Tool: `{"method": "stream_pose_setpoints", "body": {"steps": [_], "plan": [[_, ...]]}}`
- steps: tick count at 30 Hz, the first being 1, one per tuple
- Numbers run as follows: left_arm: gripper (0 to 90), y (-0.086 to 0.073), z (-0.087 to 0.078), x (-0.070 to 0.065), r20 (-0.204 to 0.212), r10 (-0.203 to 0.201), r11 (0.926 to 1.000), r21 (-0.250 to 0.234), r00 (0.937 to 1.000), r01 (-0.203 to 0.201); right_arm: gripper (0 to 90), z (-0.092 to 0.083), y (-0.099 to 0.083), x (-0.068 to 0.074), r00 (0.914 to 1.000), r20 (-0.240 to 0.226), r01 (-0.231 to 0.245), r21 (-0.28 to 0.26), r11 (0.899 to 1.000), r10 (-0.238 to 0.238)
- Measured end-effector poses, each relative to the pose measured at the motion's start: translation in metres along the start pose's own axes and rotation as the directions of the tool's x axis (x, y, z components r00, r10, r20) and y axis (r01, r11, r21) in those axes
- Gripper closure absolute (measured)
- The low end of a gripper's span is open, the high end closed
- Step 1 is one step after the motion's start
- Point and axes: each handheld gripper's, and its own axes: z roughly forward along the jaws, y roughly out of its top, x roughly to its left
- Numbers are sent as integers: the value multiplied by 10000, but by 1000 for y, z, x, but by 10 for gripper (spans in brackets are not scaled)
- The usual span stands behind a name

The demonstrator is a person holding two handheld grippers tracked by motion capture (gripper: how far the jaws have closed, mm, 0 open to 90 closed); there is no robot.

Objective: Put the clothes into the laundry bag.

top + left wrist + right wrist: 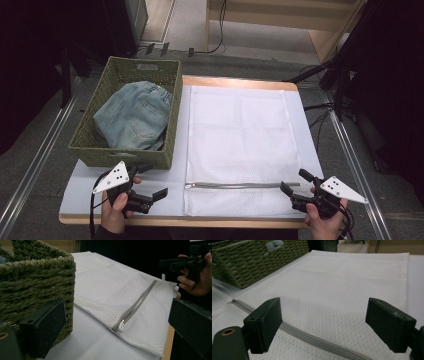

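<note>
High view: white mesh laundry bag [240, 145] is lying flat on the table [85, 192], its grey zipper [240, 185] running along the near edge. Jeans [134, 116] are sitting in the green woven basket [172, 125] beside it. Left gripper [150, 186] and right gripper [295, 183] are hovering with jaws apart, gripping nothing.

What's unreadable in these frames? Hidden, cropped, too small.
- Jeans: lower folds hidden by the basket wall, high view.
- Zipper: near end cut off by the bottom edge, right gripper view.
- Zipper pull: fully closed or not, too small to tell.
- Mesh bag: contents not discernible, high view.
</note>
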Motion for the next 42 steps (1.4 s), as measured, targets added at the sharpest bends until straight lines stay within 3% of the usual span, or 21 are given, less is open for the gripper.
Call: {"method": "stream_pose_setpoints", "body": {"steps": [14,18,22,24,26,27,28,30,31,36,38,41,42], "plan": [[17,-2,1,0,-38,1,9999,160,10000,0,147,9,3,6,9998,-115,141,246,9996,-138],[17,-2,3,0,-6,-6,9997,234,10000,7,141,19,3,8,10000,-50,51,775,9970,-47],[17,-3,5,0,30,-16,9994,335,10000,15,183,34,1,12,9993,329,105,1613,9869,-160],[17,-4,6,0,24,24,9992,411,10000,-25,269,40,0,15,9984,440,272,2024,9789,-368],[17,-4,6,-1,40,46,9991,430,10000,-47,438,51,-4,24,9956,-57,913,2615,9609,-931],[17,-4,6,-1,18,49,9990,438,10000,-50,438,51,-4,24,9956,-57,913,2615,9609,-931],[17,-4,6,-1,15,36,9990,455,10000,-37,507,53,-5,27,9941,-130,1067,2768,9550,-1073],[17,-4,6,-1,-14,7,9989,463,10000,-6,590,59,-7,31,9888,-1092,1305,3018,9444,-1018],[17,-4,6,-1,-7,-4,9989,464,10000,4,607,63,-8,34,9866,-1205,1424,3115,9395,-1096],[17,-6,9,-1,19,36,9980,633,10000,-38,637,78,-10,47,9815,-991,1879,3391,9218,-1637],[17,-6,10,-2,-15,80,9974,721,10000,-78,645,84,-11,51,9791,-874,2031,3604,9104,-1838],[17,-6,10,-2,-16,68,9974,723,10000,-67,692,88,-9,52,9828,-834,1840,3786,9071,-1646],[17,-6,10,-2,-7,58,9974,718,10000,-57,748,90,-8,51,9871,-697,1601,3908,9065,-1443]]}}
